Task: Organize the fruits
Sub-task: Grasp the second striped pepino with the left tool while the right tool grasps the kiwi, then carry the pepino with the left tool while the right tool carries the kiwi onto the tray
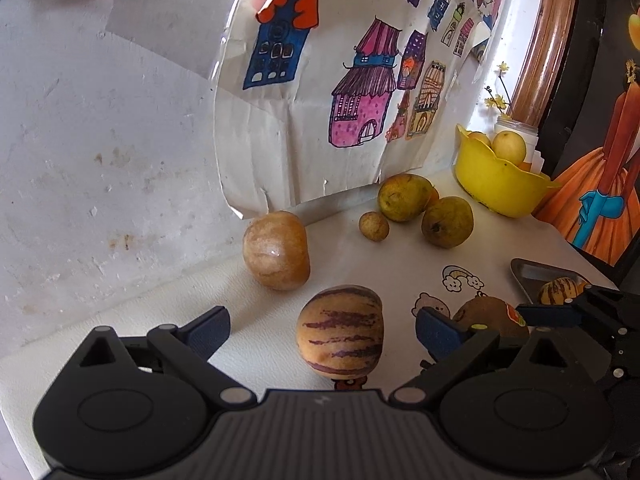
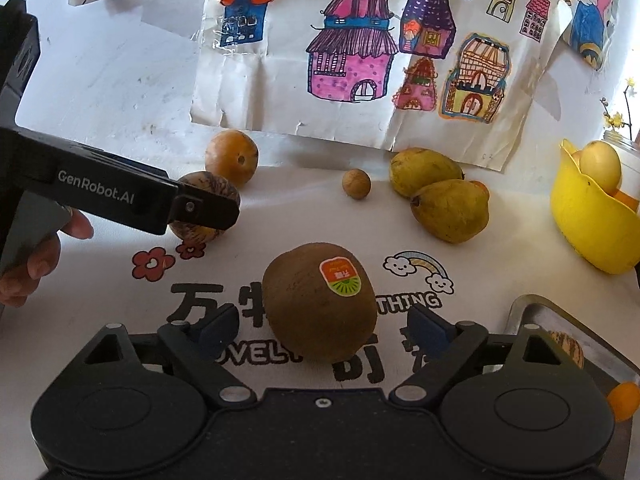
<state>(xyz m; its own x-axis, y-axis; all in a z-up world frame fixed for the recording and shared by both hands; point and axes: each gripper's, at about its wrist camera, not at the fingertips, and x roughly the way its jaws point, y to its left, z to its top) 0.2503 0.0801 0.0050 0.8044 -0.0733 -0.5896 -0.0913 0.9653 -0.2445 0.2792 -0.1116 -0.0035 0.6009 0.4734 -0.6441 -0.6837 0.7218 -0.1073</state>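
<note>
A purple-striped pepino melon stands on the white printed tablecloth between the fingers of my left gripper. The jaws are open, with a gap on each side of the melon. In the right wrist view one left finger crosses in front of that melon. A brown kiwi with an orange-green sticker sits between the pads of my right gripper, which is open and clear of its skin. The kiwi also shows in the left wrist view.
A tan round fruit, a small brown one and two green-yellow pears lie by the wall. A yellow bowl of fruit stands right. A metal tray holds a striped fruit. A hand grips the left tool.
</note>
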